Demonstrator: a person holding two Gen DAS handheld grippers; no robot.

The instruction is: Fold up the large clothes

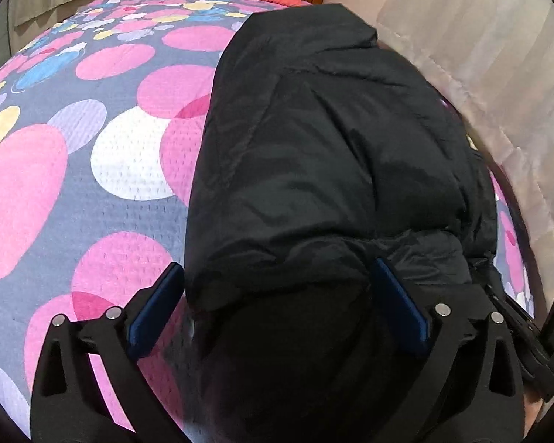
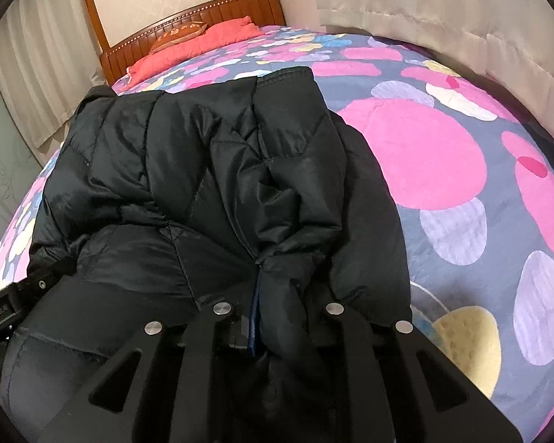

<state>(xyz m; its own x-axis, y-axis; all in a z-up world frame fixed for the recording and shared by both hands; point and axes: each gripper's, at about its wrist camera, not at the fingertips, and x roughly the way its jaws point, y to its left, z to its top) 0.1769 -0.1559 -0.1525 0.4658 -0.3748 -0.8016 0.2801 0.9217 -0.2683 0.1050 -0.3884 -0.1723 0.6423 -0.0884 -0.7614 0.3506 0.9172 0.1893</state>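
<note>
Writing shows on the orange cushion point(image 2: 181, 35) by the wooden headboard point(image 2: 203, 18), too small to read. The black padded jacket point(image 2: 203, 170) lies bunched on the bed's spotted bedspread point(image 2: 443, 155). The right gripper point(image 2: 277, 317) has its jaws clamped on a fold of jacket. The left gripper point(image 1: 277, 295) stands with jaws wide apart astride the jacket's near edge. A red pillow point(image 2: 210, 42) lies beyond.

bedspread point(image 1: 55, 192) open left of black jacket point(image 1: 332, 147), curtain point(image 1: 480, 55) close right
</note>
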